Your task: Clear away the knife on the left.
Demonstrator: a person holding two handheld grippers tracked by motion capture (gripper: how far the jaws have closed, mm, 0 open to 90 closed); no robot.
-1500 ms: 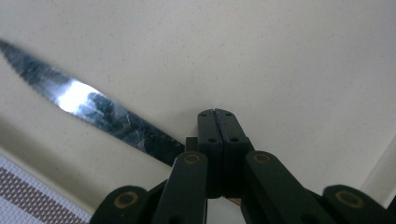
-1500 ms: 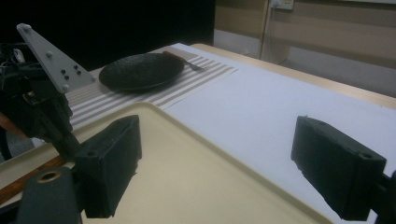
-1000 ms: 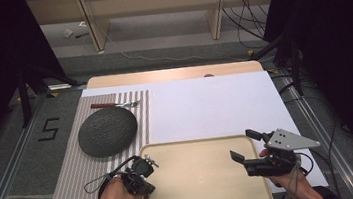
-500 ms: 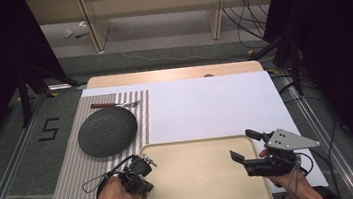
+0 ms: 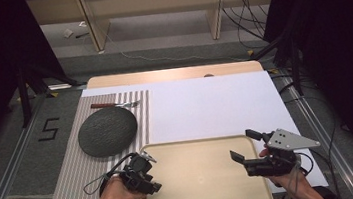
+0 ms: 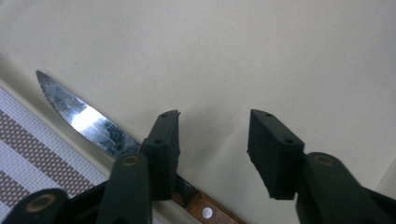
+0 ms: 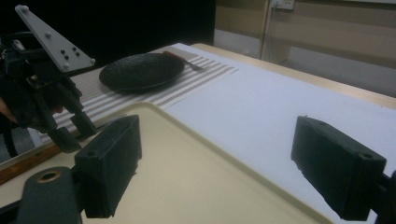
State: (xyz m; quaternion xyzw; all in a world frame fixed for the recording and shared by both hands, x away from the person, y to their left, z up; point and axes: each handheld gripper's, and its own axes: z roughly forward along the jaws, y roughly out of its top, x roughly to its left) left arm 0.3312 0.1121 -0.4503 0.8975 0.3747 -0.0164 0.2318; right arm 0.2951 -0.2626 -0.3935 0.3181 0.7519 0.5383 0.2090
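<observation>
**Knife lying at tray edge, left gripper standing over it**

Over the last second nothing is shifting: both hands are holding station, so the pickup is not yet starting. The left gripper point(image 5: 140, 173) is hovering jaws apart, one jaw possibly touching the knife point(image 6: 88, 122) on the tray point(image 5: 203, 177). The right gripper point(image 5: 251, 154) is waiting wide open, empty.

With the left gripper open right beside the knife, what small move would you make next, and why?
Probably shift the left gripper sideways toward the knife. Its fingers are open over bare tray, with the blade lying just outside them, so closing now would likely catch nothing.
</observation>
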